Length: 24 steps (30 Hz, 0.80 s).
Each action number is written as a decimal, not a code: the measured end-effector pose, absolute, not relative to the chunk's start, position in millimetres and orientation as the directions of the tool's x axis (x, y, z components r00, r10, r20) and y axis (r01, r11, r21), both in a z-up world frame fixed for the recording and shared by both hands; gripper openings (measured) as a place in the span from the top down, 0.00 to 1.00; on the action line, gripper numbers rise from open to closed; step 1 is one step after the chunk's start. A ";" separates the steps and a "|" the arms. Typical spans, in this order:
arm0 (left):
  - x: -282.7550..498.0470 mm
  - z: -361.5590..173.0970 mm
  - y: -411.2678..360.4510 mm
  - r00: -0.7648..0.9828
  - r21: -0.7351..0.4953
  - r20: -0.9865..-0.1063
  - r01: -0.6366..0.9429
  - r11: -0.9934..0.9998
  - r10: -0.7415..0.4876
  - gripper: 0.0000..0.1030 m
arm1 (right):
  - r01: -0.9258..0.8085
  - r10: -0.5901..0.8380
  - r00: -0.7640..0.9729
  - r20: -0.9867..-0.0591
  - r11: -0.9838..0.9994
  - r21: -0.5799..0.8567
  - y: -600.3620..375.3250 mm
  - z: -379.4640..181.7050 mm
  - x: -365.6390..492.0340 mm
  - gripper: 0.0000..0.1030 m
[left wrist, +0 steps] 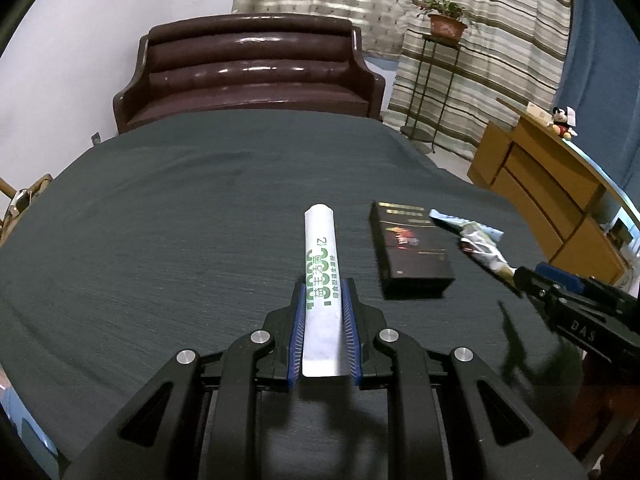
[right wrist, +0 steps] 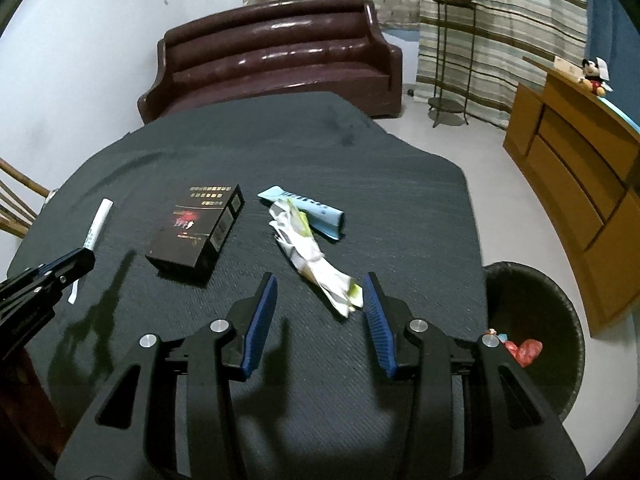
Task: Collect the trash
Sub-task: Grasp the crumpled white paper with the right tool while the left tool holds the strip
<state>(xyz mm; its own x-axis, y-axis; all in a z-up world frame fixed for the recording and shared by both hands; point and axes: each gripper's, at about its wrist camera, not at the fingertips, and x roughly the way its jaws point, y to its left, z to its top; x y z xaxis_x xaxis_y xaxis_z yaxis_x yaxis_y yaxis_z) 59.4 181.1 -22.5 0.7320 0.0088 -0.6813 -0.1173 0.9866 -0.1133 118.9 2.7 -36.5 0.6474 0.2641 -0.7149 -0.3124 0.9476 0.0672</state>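
Observation:
My left gripper [left wrist: 323, 292] is shut on a long white sachet with green print [left wrist: 320, 264], which lies on the dark tablecloth [left wrist: 160, 220]. It also shows in the right wrist view [right wrist: 96, 224], with the left gripper [right wrist: 82, 258] at its near end. My right gripper [right wrist: 320, 288] is open and empty, just above the cloth, with the near end of a crumpled white and green wrapper [right wrist: 316, 260] close to its right finger. A light blue wrapper [right wrist: 316, 210] lies behind it. A dark box [right wrist: 198, 230] lies between the sachet and the wrappers.
A black bin [right wrist: 536, 340] holding red trash stands by the table's right edge. A brown leather sofa [right wrist: 276, 56] is behind the table. A wooden cabinet [right wrist: 576, 168] stands at the right and a plant stand [right wrist: 452, 52] by the curtain.

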 end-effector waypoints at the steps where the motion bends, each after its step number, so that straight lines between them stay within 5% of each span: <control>1: 60.1 -23.6 183.3 0.730 -0.115 -0.683 -0.121 0.986 0.010 0.81 | -0.315 0.262 0.644 -0.719 0.947 0.063 5.3 -37.2 121.5 0.58; 24: 70.5 -33.8 195.4 0.715 -0.147 -0.700 -0.155 0.977 0.008 0.81 | -0.352 0.263 0.599 -0.757 0.935 0.047 25.9 -44.8 143.6 0.58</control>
